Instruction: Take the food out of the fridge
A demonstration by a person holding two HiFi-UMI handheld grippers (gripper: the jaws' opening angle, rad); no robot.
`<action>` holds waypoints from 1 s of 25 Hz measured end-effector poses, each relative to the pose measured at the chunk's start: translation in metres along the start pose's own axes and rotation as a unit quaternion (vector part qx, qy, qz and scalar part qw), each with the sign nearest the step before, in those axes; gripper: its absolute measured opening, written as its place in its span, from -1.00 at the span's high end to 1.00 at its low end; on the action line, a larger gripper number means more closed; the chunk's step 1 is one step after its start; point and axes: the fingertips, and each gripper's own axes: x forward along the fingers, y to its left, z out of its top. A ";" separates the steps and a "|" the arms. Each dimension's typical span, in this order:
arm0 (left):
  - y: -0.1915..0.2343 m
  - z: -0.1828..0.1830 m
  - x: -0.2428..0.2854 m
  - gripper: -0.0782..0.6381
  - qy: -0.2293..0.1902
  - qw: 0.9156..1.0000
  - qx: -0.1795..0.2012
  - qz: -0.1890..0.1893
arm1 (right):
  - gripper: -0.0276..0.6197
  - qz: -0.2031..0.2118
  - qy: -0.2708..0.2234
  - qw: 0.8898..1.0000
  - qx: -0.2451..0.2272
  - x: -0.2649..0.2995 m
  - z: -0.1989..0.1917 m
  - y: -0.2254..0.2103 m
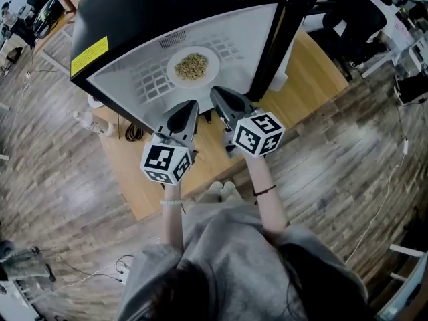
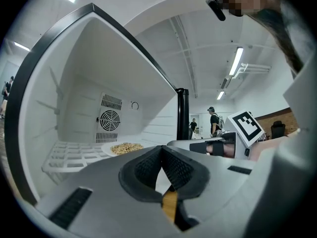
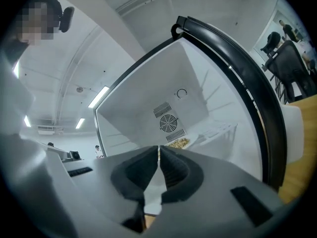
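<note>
The left claw and right claw are shut and empty, so open one wide and grab the plate, top middle, keeping it flat.

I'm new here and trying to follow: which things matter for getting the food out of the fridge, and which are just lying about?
Part of the job: open fridge, plate of food on its wire shelf, left gripper and right gripper, both shut and empty.
Just lying about: coiled cable on the wooden table, office chair behind.
</note>
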 end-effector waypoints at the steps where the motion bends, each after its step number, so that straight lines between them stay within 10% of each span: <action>1: 0.001 -0.001 0.001 0.76 0.001 1.000 0.000 0.001 | 0.89 -0.002 0.001 1.000 0.008 0.001 0.000 -0.002; 14: 0.021 -0.008 0.009 0.76 0.014 1.000 -0.003 0.018 | 0.65 -0.024 -0.008 0.990 0.140 0.019 -0.003 -0.032; 25: 0.027 -0.011 0.016 0.76 0.025 0.999 0.002 0.024 | 0.54 -0.008 -0.029 0.958 0.285 0.031 -0.008 -0.046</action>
